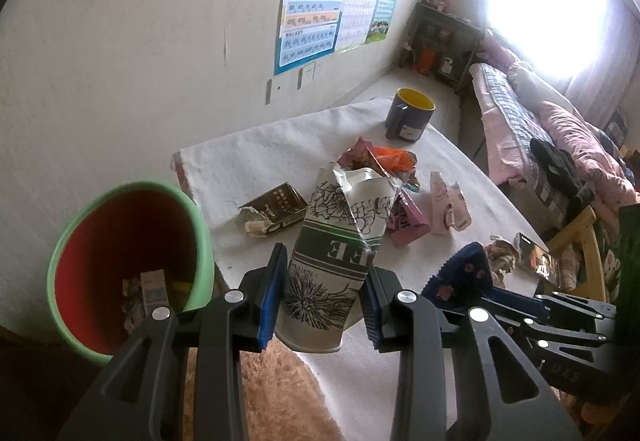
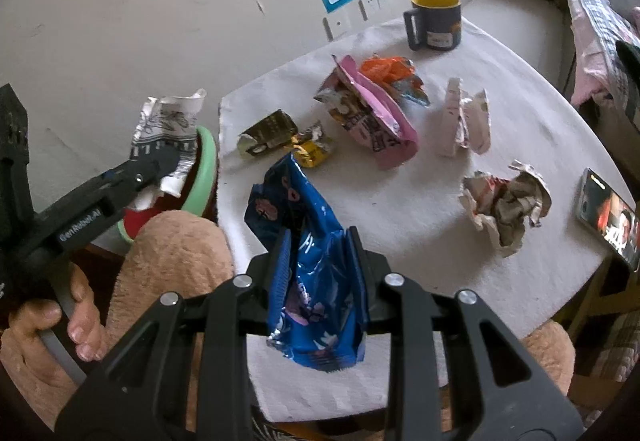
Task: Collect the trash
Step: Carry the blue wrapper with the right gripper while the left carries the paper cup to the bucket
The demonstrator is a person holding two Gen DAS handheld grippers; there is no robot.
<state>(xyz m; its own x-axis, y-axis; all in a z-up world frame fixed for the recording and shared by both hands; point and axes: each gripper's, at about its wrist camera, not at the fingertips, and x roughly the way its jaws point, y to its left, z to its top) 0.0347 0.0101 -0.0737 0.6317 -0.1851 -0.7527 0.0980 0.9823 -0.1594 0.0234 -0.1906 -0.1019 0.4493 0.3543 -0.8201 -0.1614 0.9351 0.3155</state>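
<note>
Your left gripper (image 1: 322,301) is pinching a crumpled printed paper cup (image 1: 340,245), lying beside the green-rimmed red bin (image 1: 132,261) at its left; your right gripper (image 2: 320,269) is pinching a blue wrapper (image 2: 308,273).

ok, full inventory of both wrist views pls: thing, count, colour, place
paper cup: 1, white with black print, crushed, in the left jaws
blue wrapper: 1, blue, in the right jaws
bin: 1, green rim, red inside, left of table, some trash in it
table: 1, white cloth
mug: 1, dark with yellow inside, far end of table
pink wrapper: 1, table centre
orange wrapper: 1, behind the pink one
gold wrappers: 2, near table's left edge
crumpled paper: 1, white, right side
phone: 1, right table edge
left gripper: shut on cup
right gripper: shut on wrapper
</note>
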